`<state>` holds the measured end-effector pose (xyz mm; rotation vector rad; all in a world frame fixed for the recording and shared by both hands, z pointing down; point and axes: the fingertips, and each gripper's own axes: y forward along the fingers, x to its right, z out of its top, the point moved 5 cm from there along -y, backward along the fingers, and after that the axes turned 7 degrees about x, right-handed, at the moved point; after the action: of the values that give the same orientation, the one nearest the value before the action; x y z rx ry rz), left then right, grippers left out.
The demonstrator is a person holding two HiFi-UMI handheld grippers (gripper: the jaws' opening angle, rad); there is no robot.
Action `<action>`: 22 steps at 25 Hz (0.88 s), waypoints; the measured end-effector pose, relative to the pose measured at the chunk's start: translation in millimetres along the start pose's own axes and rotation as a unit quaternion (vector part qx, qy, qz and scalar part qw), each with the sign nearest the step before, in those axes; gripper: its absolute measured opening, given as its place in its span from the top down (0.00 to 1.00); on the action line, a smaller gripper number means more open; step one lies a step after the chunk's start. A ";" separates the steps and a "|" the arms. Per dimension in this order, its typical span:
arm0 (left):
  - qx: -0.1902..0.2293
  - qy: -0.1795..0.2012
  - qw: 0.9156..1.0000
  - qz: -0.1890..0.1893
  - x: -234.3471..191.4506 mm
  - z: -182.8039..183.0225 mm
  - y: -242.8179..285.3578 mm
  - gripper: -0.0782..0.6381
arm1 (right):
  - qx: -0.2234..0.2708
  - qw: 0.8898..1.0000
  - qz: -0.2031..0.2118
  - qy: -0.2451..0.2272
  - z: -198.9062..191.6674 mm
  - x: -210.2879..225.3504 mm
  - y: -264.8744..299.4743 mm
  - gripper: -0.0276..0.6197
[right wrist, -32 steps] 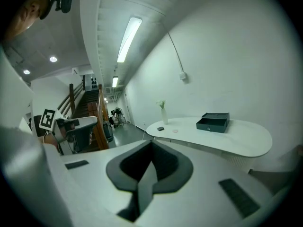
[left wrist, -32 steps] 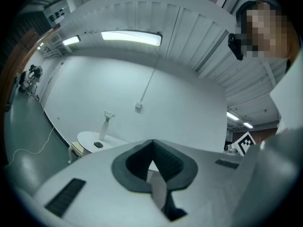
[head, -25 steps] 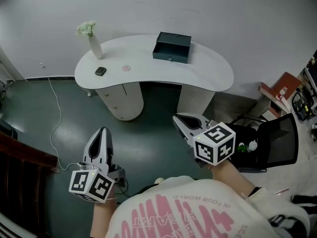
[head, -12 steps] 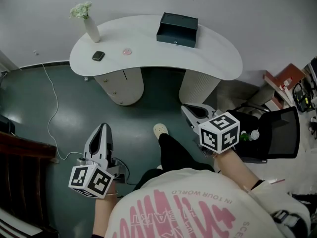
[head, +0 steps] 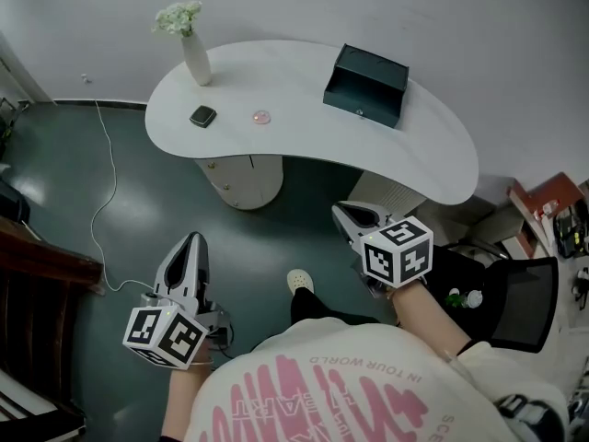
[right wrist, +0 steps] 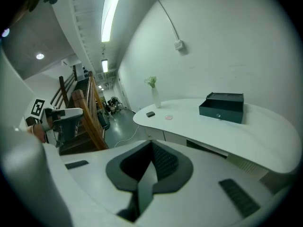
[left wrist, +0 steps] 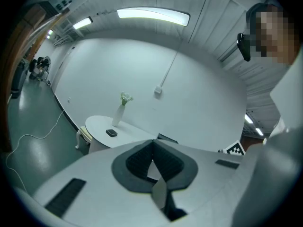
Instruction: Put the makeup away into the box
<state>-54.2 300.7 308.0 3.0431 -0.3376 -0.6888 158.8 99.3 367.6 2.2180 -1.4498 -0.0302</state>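
While both tools hang in the lower half of the head view, the makeup lies well apart from them on the white table (head: 304, 145) in the upper half. The left gripper (head: 193, 241) and the right gripper (head: 355, 215) each have their jaws pressed together with nothing between them. A dark compact (head: 202, 116) and a small pink disc (head: 262, 116) sit side by side left of centre on the table, beside a vase of flowers (head: 193, 49). The dark box (head: 366, 85) stands to their right and appears open-topped.

The compact is squarish, so no long axis governs the approach. By position, the left gripper is nearer the compact and the right gripper nearer the box.

The right gripper view shows compact, disc and box in one row. The left gripper view shows only the compact and vase clearly, with the box largely behind its own jaws.
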 end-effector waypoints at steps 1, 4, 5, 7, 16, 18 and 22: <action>0.001 -0.001 1.000 0.002 -1.8 2.0 10.0 0.89 | -0.001 1.000 0.006 -0.002 6.0 5.7 10.8 0.96; 0.007 0.005 1.000 0.008 -6.9 10.4 41.0 0.89 | -0.006 1.000 0.020 -0.008 24.1 22.4 43.6 0.96; 0.012 0.005 1.000 0.010 -8.5 14.4 50.4 0.89 | -0.009 1.000 0.025 -0.010 29.5 27.0 54.3 0.96; 0.023 0.007 1.000 0.015 -11.5 22.6 67.1 0.89 | -0.014 0.999 0.037 -0.015 39.8 35.4 74.2 0.96; 0.051 0.009 0.997 0.061 -40.3 38.9 125.3 0.89 | -0.012 0.998 0.065 -0.021 82.9 77.5 152.9 0.95; 0.054 0.010 0.996 0.072 -47.2 40.6 133.2 0.89 | -0.023 0.996 0.078 -0.017 82.9 84.6 170.4 0.84; 0.059 0.007 0.994 0.095 -61.9 41.4 142.4 0.89 | -0.053 0.995 0.087 -0.019 77.4 99.5 205.9 0.68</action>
<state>-155.9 176.3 304.1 3.0670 -0.6826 -0.6584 4.5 -82.2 407.0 2.0109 -1.6193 -0.0894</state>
